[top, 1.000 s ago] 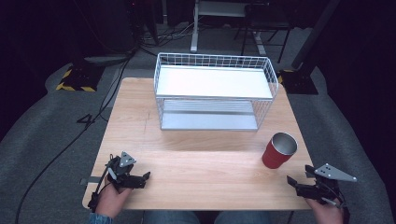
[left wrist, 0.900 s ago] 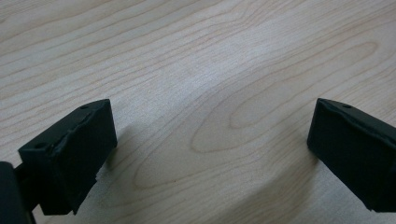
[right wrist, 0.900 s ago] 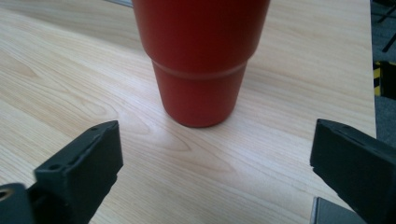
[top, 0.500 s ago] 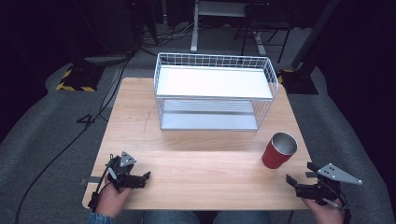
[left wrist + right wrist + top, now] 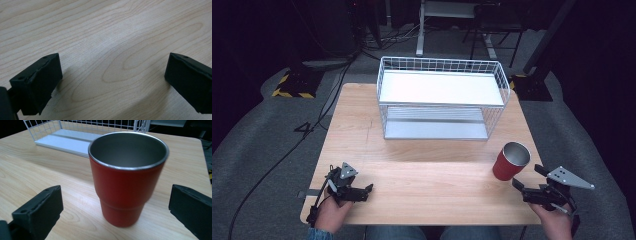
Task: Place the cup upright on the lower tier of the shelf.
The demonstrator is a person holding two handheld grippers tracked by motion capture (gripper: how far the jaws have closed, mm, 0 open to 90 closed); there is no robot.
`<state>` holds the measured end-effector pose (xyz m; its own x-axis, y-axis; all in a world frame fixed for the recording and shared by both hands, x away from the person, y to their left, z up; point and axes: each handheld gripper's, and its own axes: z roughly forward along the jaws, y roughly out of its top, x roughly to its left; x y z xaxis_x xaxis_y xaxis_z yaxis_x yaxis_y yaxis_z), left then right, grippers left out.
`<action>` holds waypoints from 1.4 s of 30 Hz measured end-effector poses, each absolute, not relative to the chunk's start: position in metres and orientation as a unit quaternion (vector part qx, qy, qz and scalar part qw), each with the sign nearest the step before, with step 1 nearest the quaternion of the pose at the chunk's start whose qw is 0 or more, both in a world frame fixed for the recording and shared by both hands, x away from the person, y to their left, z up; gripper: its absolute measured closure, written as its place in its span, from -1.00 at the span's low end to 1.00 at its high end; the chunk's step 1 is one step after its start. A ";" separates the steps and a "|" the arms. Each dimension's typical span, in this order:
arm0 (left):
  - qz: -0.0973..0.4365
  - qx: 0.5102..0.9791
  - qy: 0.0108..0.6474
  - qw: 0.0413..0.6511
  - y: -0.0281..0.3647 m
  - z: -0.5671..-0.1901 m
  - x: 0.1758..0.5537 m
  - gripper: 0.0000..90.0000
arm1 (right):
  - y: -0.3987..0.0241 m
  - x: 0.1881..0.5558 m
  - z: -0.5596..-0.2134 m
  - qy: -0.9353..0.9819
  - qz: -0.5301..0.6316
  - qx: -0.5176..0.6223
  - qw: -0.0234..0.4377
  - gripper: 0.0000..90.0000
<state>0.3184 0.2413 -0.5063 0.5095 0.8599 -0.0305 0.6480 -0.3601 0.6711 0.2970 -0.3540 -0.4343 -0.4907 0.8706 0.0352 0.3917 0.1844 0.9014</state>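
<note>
— What did we have ahead of the right gripper (image 5: pixel 526 187)?

— Farthest off, the wooden table (image 5: pixel 432 175) and a white wire basket (image 5: pixel 442 102) standing on it, well beyond both grippers. Nearer, a red cup (image 5: pixel 126 178) stood upright just in front of the right gripper, between the lines of its widely parted jaws but apart from both.

— And the left gripper (image 5: pixel 112 82)?

— Spread wide too, low over bare wood, nothing between its jaws. We thought it rested on the table, though we couldn't be sure of contact.
</note>
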 end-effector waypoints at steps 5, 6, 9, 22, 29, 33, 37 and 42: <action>0.168 0.810 0.464 0.317 0.242 -0.506 0.319 -0.96 | -0.346 0.310 -0.436 0.729 0.463 0.434 0.255 -1.00; 0.168 0.810 0.464 0.317 0.242 -0.506 0.319 -0.96 | -0.345 0.313 -0.436 0.729 0.463 0.435 0.254 -1.00; 0.168 0.809 0.465 0.317 0.241 -0.506 0.319 -0.96 | -0.343 0.320 -0.439 0.727 0.460 0.442 0.253 -1.00; 0.166 0.809 0.465 0.319 0.241 -0.506 0.319 -0.97 | -0.339 0.350 -0.452 0.728 0.449 0.455 0.248 -1.00; 0.166 0.809 0.465 0.318 0.241 -0.506 0.319 -0.97 | -0.332 0.358 -0.456 0.726 0.449 0.454 0.255 -0.99; 0.166 0.809 0.465 0.319 0.241 -0.506 0.320 -0.97 | -0.331 0.360 -0.460 0.720 0.458 0.455 0.255 -0.98; 0.166 0.809 0.465 0.318 0.241 -0.506 0.320 -0.97 | -0.329 0.360 -0.462 0.722 0.460 0.446 0.260 -0.98; 0.166 0.809 0.465 0.318 0.241 -0.506 0.320 -0.97 | -0.332 0.359 -0.463 0.712 0.473 0.448 0.263 -0.85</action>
